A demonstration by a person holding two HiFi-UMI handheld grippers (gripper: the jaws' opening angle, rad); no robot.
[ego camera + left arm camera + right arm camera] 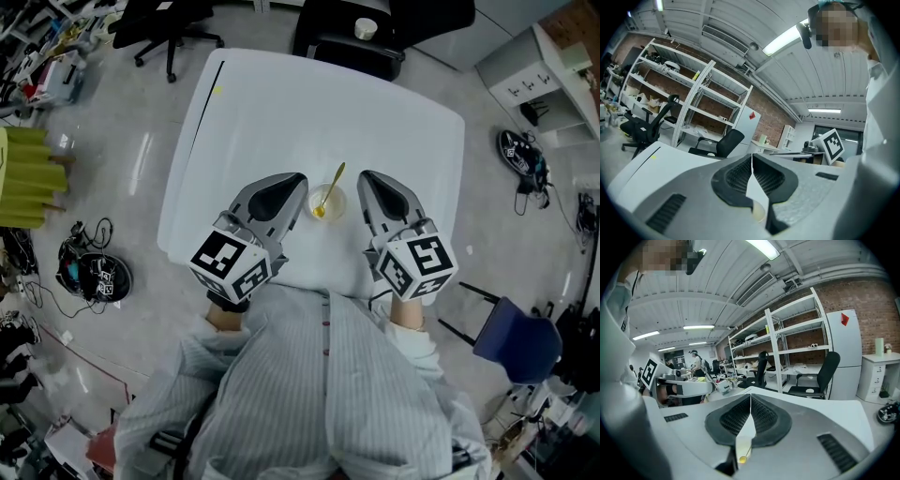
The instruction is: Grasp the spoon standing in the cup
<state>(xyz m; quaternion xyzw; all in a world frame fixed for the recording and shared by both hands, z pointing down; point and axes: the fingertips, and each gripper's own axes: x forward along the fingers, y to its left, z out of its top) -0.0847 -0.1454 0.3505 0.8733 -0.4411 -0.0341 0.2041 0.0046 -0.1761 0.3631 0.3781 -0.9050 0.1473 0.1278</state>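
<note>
Getting ready to grab. Holding left gripper point(298, 182) and right gripper point(364, 178) pinched together, empty, either side of the cup point(337, 212) with the spoon point(330, 190) leaning inside. Next: open one, close on the handle.

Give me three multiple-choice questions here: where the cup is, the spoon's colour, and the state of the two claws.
1. Where does the cup stand? A. Between the two claws. B. At the table's far left corner. C. On the floor.
2. What colour is the spoon? A. Red. B. Gold. C. Black.
3. How are the claws? A. Both shut, empty. B. Left shut on the spoon. C. Both wide open.
1 A: it sits on the table between the left claw and right claw. 2 B: its handle gleams gold. 3 A: each claw's view shows tips together, nothing held.
</note>
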